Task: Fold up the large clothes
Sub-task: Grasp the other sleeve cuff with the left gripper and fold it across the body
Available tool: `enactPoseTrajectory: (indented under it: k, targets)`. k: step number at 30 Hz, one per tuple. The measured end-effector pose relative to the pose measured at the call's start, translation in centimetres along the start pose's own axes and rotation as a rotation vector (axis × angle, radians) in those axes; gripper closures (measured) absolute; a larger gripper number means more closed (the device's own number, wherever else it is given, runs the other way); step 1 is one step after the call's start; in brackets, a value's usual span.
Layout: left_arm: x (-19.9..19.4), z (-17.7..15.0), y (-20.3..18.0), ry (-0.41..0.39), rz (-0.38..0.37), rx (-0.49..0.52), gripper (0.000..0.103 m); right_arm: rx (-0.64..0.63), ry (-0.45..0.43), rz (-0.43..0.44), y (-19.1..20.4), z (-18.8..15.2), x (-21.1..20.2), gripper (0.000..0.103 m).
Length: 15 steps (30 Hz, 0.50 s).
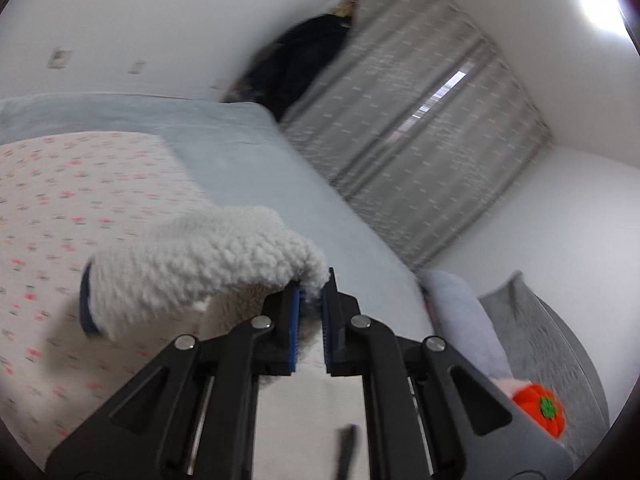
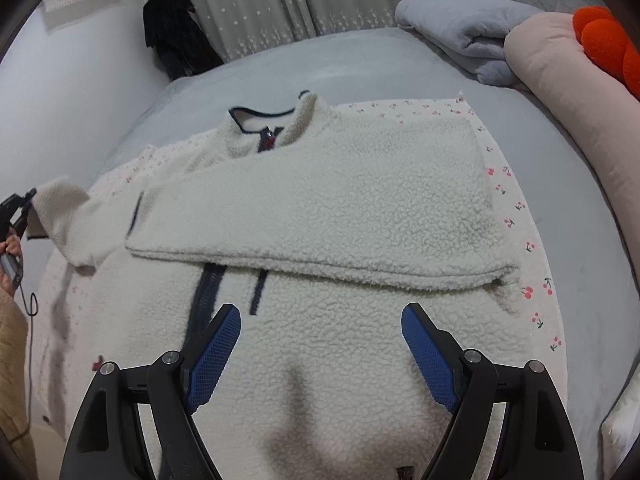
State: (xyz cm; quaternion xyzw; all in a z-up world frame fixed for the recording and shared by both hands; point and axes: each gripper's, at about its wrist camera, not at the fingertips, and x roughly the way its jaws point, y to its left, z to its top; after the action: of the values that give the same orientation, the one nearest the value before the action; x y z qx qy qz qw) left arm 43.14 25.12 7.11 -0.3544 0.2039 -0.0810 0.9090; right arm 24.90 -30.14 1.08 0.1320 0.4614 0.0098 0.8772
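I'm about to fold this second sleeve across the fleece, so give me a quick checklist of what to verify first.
1. Left gripper clamped on the left sleeve: ok, fleece is pinched between the blue pads.
2. Sleeve lifted off the bed: ok, it hangs above the cherry-print sheet.
3. Right sleeve already folded flat across the chest: ok.
4. Right gripper free: ok, jaws wide open over the fleece jacket, holding nothing.
5. Collar lying flat: not ok, one side stands up.
6. Hem straight: cannot tell, out of view.
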Motion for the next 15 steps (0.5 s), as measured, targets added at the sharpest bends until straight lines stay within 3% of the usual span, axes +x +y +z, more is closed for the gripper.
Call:
enactPoseTrajectory:
  k: [4,9,15]
  targets:
    - [1.0,-3.3,-8.3,0.069,-0.122,0.077,0.093,0.026,-0.047,0.045,-0.4,0.7,-1.9,0.018]
    - [3.2,-10.6,-18.5,0.222,-0.248,0.191,0.093,0.070,-0.092,0.087,-1.5,1.3,-3.5,0.018]
    - [6.3,-21.1,-23.6,0.445,-0.323,0.275,0.092,0.098,-0.085,0.087,-3.0,0.9,-3.5,0.018]
